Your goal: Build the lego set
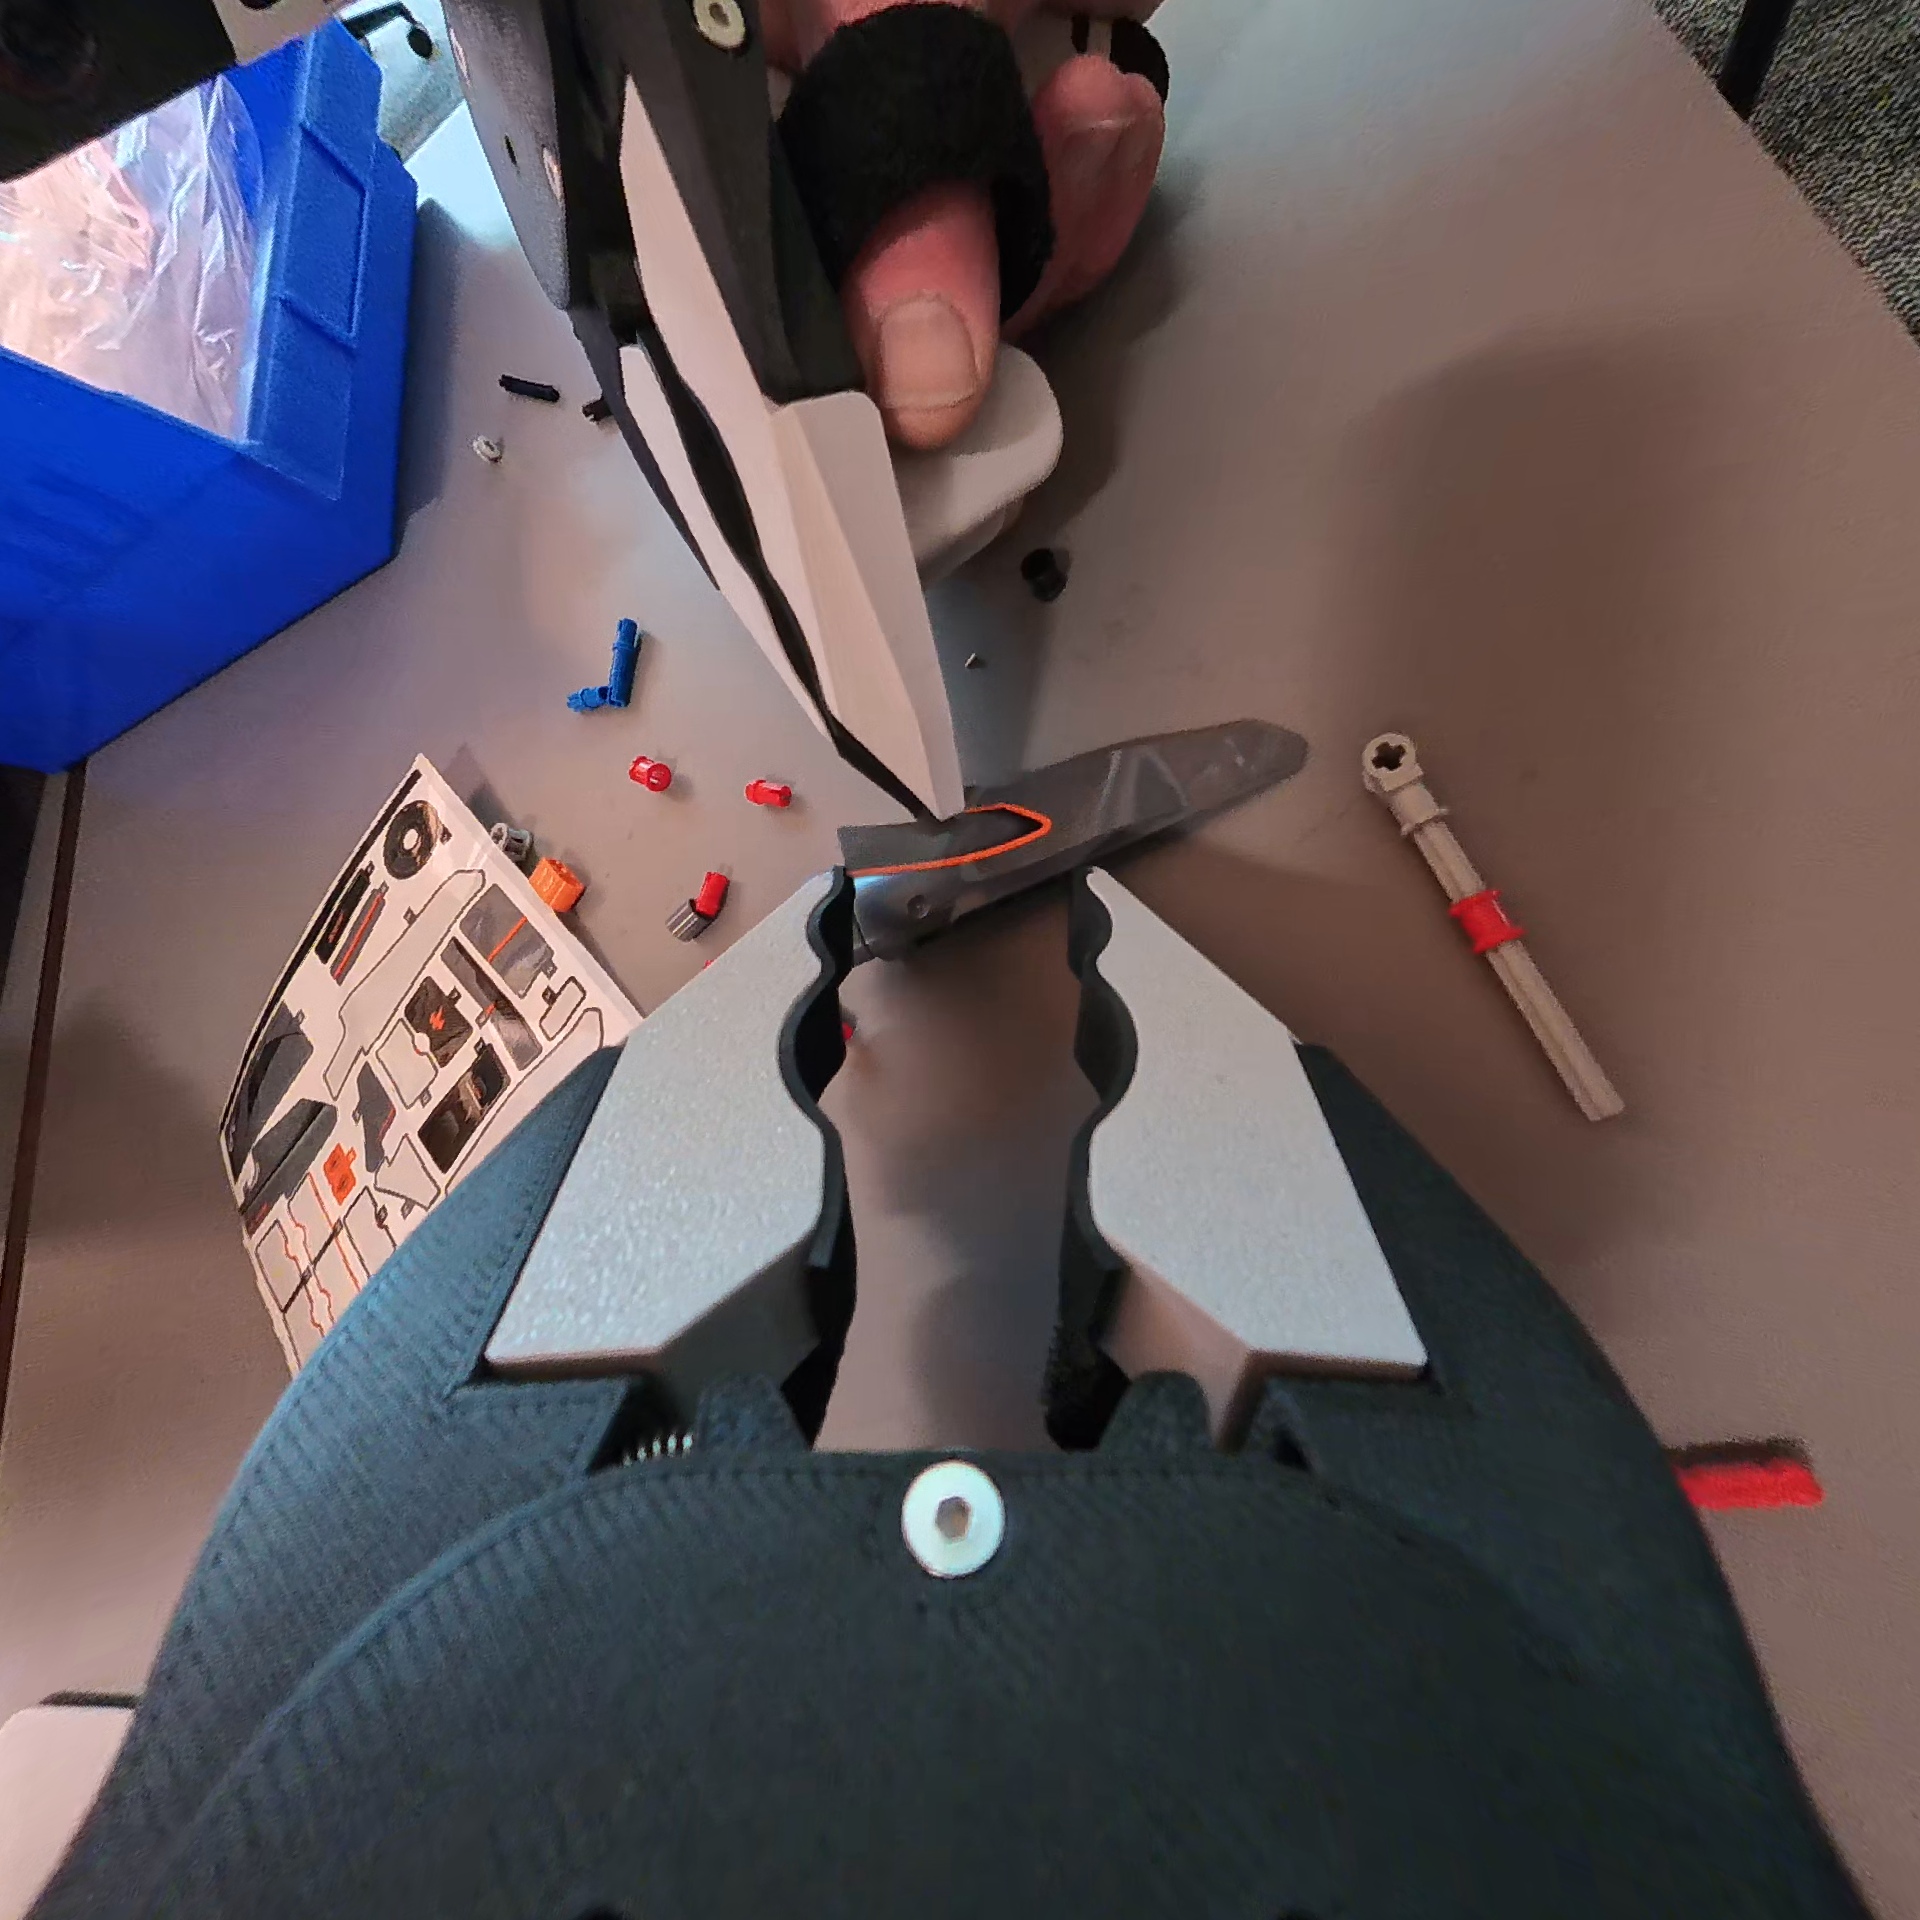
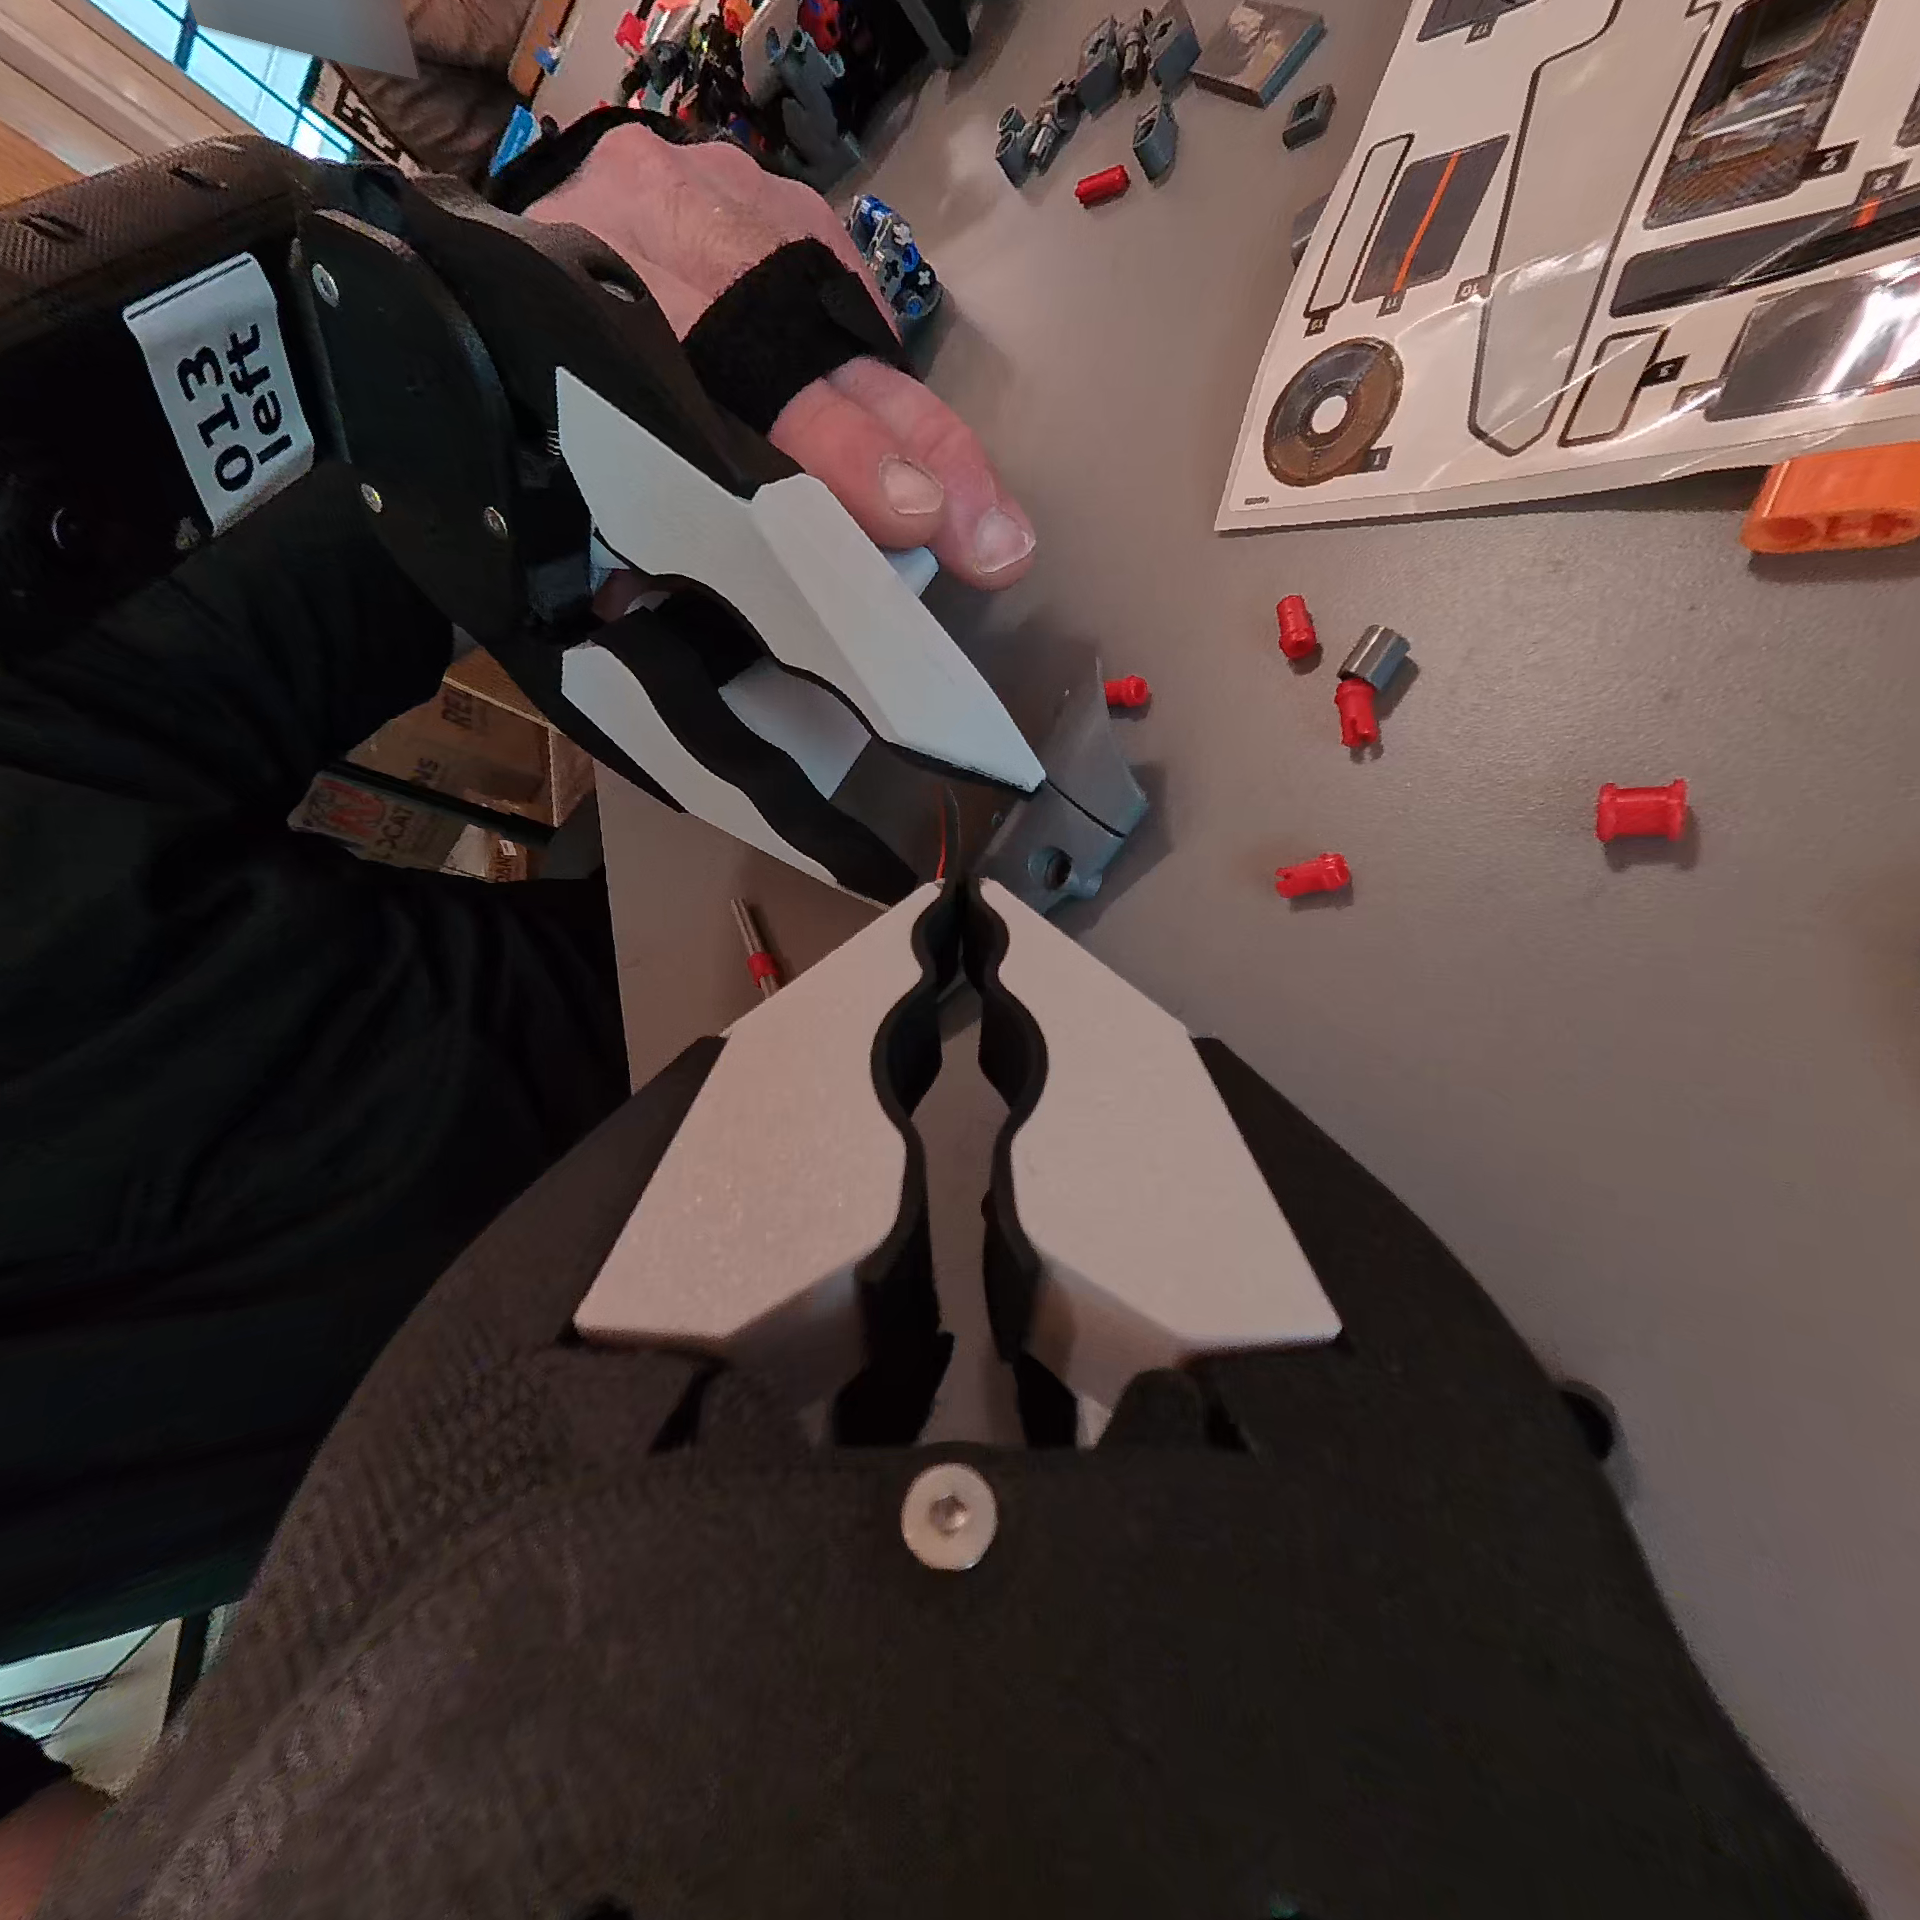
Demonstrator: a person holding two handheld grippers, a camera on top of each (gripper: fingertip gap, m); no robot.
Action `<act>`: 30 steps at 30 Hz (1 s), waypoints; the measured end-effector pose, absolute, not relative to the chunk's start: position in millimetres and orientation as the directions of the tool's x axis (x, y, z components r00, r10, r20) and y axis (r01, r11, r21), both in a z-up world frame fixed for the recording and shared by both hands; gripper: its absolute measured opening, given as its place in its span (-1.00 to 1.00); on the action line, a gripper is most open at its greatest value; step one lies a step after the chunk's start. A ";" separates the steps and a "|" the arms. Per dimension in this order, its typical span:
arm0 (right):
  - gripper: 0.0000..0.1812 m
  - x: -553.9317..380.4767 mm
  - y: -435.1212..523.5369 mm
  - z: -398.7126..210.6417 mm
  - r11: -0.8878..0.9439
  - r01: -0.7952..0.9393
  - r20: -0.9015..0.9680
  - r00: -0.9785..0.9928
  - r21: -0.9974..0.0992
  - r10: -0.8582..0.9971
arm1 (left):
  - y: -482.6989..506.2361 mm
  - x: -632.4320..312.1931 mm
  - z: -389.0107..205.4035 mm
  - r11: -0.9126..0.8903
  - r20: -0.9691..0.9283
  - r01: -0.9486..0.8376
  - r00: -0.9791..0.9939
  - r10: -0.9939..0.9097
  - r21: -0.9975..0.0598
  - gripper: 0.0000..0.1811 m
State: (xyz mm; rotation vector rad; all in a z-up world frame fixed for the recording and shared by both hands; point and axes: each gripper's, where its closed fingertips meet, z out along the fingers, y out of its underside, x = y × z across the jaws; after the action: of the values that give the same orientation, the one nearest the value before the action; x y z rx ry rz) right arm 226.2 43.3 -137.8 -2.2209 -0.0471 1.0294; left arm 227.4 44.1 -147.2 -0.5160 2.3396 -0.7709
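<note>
A grey Lego panel (image 1: 1174,774) sits between the fingers of my left gripper (image 1: 961,894), which grips it by one end just above the table. My right gripper (image 1: 935,800) comes in from above, shut on a dark sticker with an orange line (image 1: 987,831) that lies over the panel. In the right wrist view my right gripper (image 2: 958,891) is pinched shut, and the sticker (image 2: 947,826) shows edge-on at its tips. There the left gripper (image 2: 977,831) holds the panel (image 2: 1091,748) from the left.
A sticker sheet (image 1: 416,1039) (image 2: 1558,260) lies nearby. Loose red pins (image 1: 649,774) (image 2: 1314,875), blue pins (image 1: 613,665), a red bush (image 2: 1642,812) and an orange piece (image 2: 1829,509) are scattered. A grey axle (image 1: 1486,925) lies right. A blue bin (image 1: 187,468) stands left. My two grippers' fingertips are within a few centimetres of each other.
</note>
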 end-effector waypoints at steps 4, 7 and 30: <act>-1.00 226.9 44.0 -140.1 -0.767 -0.228 -0.642 0.710 -0.600 0.291 | 43.2 227.6 -147.2 0.754 -0.432 -0.164 -0.734 -0.524 -0.636 -0.58; -1.00 227.8 44.6 -140.9 -0.763 -0.224 -0.627 0.725 -0.607 0.286 | 43.0 227.8 -147.2 0.752 -0.430 -0.165 -0.734 -0.526 -0.638 -0.59; -1.00 228.3 45.4 -139.4 -0.739 -0.202 -0.581 0.757 -0.642 0.298 | 53.5 231.9 -145.5 0.762 -0.447 -0.185 -0.714 -0.538 -0.621 -0.51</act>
State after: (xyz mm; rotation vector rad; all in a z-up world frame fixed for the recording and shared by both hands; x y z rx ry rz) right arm 228.3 45.4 -139.4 -2.2310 -0.0718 0.8956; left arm 231.9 53.5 -145.5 -0.5383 2.3236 -0.7318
